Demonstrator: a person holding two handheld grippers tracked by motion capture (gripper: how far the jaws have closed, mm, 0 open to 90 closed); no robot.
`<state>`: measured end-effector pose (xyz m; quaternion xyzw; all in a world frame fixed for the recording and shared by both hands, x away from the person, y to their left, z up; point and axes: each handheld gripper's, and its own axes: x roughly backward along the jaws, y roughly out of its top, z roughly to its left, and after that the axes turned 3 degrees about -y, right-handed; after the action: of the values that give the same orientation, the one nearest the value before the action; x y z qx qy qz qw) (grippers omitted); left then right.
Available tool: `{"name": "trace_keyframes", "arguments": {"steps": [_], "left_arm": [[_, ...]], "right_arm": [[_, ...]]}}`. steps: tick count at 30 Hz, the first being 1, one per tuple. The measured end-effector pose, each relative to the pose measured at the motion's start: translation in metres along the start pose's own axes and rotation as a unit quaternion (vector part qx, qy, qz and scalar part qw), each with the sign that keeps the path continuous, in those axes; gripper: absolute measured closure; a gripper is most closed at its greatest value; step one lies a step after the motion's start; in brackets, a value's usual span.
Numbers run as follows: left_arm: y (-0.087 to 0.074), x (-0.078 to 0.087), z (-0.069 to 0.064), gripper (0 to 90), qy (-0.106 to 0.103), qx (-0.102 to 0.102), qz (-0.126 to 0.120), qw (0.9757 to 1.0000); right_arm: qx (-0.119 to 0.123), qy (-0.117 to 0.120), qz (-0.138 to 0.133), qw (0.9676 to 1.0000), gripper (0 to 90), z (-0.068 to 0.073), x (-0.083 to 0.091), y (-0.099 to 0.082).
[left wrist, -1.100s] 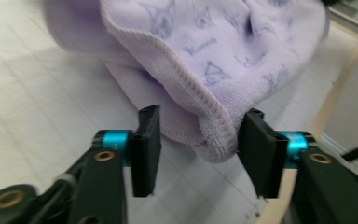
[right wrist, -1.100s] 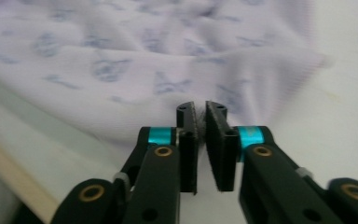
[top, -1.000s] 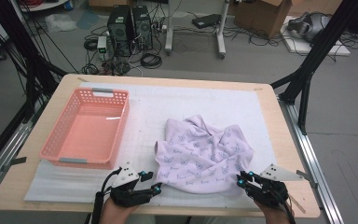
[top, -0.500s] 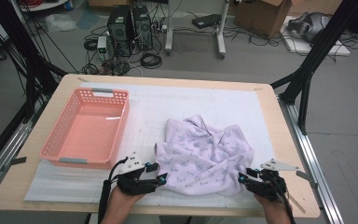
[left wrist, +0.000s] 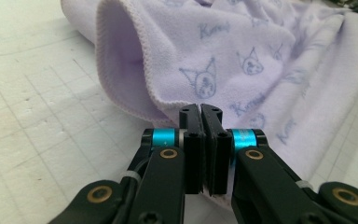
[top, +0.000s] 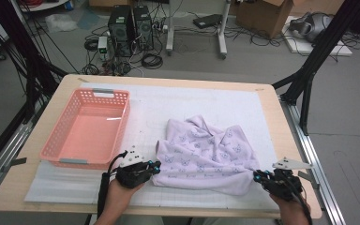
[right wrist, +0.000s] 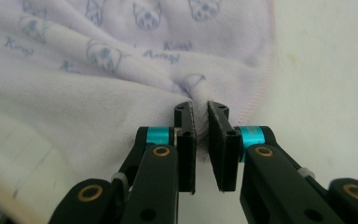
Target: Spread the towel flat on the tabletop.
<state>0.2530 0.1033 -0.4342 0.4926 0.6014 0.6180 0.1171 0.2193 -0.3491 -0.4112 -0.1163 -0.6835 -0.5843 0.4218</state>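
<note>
A lilac towel [top: 206, 154] printed with cartoon faces lies rumpled on the white mat [top: 206, 101]. My left gripper [top: 157, 165] is at its near left corner. In the left gripper view the towel [left wrist: 242, 56] has its hem pinched in the left gripper [left wrist: 200, 109], whose jaws have just been closing and now meet on the cloth. My right gripper [top: 256, 174] is at the near right corner. In the right gripper view the towel [right wrist: 98, 70] is bunched in the right gripper [right wrist: 200, 109], whose jaws have just been closing too.
A pink plastic basket [top: 124, 119] stands on the left of the mat with nothing in it. The wooden table edge [top: 9, 187] runs close in front of both hands. Computer towers [top: 131, 21] and cables lie on the floor beyond the table.
Both grippers have closed on the towel's near corners. The left hand has moved forward to the cloth. The towel's near edge now lies straighter between the two hands.
</note>
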Motion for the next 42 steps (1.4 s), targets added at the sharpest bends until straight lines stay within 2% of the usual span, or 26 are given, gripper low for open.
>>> {"name": "trace_keyframes", "arguments": {"steps": [5,6,8,9,11,12,13,14,17,19,20,21,22,24,26,27,28,29,30,32,33,34,35,36,41,42], "left_arm": [[-0.001,0.004,-0.009,87.2,-0.027,0.0,0.009,0.9996],[-0.001,0.009,-0.014,87.2,-0.046,-0.002,0.019,0.9987],[-0.001,0.015,-0.018,87.0,-0.052,-0.004,0.016,0.9985],[-0.001,0.015,-0.018,86.5,-0.052,-0.004,0.016,0.9985],[-0.002,0.017,-0.017,72.0,-0.041,-0.003,0.002,0.9992],[-0.001,0.017,-0.013,63.7,-0.023,0.009,-0.007,0.9997],[-0.001,0.017,-0.013,59.5,-0.023,0.009,-0.007,0.9997],[0.0,0.015,-0.01,54.1,-0.015,0.017,-0.022,0.9995],[0.002,0.013,-0.008,47.0,-0.016,0.023,-0.031,0.9991],[0.005,0.006,-0.008,45.4,-0.015,0.018,-0.022,0.9995],[0.004,-0.007,-0.007,45.4,-0.016,0.015,0.005,0.9997],[0.004,-0.007,-0.007,45.7,-0.016,0.015,0.005,0.9997],[0.002,-0.02,-0.009,47.9,-0.014,0.01,0.037,0.9992],[0.0,-0.03,-0.009,56.3,-0.011,0.004,0.057,0.9983],[0.001,-0.033,-0.007,73.8,-0.004,0.002,0.06,0.9982],[0.001,-0.033,-0.007,79.0,-0.004,0.002,0.06,0.9982],[0.005,-0.034,-0.003,82.7,-0.004,0.007,0.062,0.998],[0.009,-0.035,0.001,83.3,0.006,0.009,0.061,0.9981],[0.012,-0.036,0.004,83.8,0.011,0.011,0.058,0.9982],[0.022,-0.04,0.015,84.1,0.028,0.023,0.048,0.9982],[0.022,-0.04,0.015,84.2,0.028,0.023,0.048,0.9982],[0.032,-0.043,0.026,84.2,0.047,0.033,0.034,0.9978],[0.032,-0.043,0.026,84.1,0.047,0.033,0.034,0.9978],[0.041,-0.047,0.035,84.1,0.066,0.031,0.028,0.997],[0.052,-0.054,0.052,84.2,0.099,0.02,0.006,0.9949],[0.055,-0.057,0.059,84.3,0.118,0.016,0.004,0.9929]], "right_arm": [[0.001,0.02,0.056,0.9982,82.1,-0.001,0.023,-0.014],[0.006,0.027,0.072,0.997,82.0,0.002,0.028,-0.018],[0.016,0.043,0.08,0.9958,79.9,0.007,0.036,-0.023],[0.021,0.043,0.077,0.9959,76.7,0.009,0.038,-0.024],[0.018,0.038,0.053,0.9977,68.6,0.01,0.044,-0.023],[0.019,0.032,0.029,0.9989,65.1,0.009,0.047,-0.02],[0.019,0.032,0.029,0.9989,65.1,0.009,0.047,-0.02],[0.014,0.024,-0.003,0.9996,62.5,0.007,0.05,-0.014],[0.013,0.015,-0.042,0.9989,58.6,0.006,0.048,-0.005],[0.016,0.017,-0.054,0.9983,55.5,0.006,0.038,0.001],[0.02,0.019,-0.054,0.9981,55.3,0.008,0.026,0.004],[0.024,0.03,-0.048,0.9981,55.3,0.01,0.018,0.005],[0.033,0.05,-0.037,0.9975,55.3,0.014,0.004,0.007],[0.05,0.068,-0.011,0.9964,55.1,0.023,-0.02,0.009],[0.072,0.077,0.014,0.9944,56.0,0.03,-0.04,0.01],[0.072,0.077,0.014,0.9944,56.0,0.03,-0.04,0.01],[0.098,0.072,0.017,0.9925,68.1,0.034,-0.052,0.013],[0.099,0.076,0.02,0.9919,72.1,0.034,-0.054,0.015],[0.106,0.079,0.023,0.991,84.3,0.032,-0.058,0.02],[0.121,0.074,0.02,0.9897,87.4,0.032,-0.063,0.026],[0.122,0.07,0.015,0.99,87.9,0.032,-0.067,0.03],[0.116,0.066,0.005,0.991,88.1,0.03,-0.072,0.034],[0.109,0.062,0.0,0.9921,88.2,0.029,-0.075,0.037],[0.102,0.061,-0.008,0.9929,88.3,0.026,-0.08,0.041],[0.087,0.016,-0.061,0.9942,88.5,0.018,-0.096,0.066],[0.078,0.002,-0.071,0.9944,88.5,0.016,-0.099,0.072]]}}
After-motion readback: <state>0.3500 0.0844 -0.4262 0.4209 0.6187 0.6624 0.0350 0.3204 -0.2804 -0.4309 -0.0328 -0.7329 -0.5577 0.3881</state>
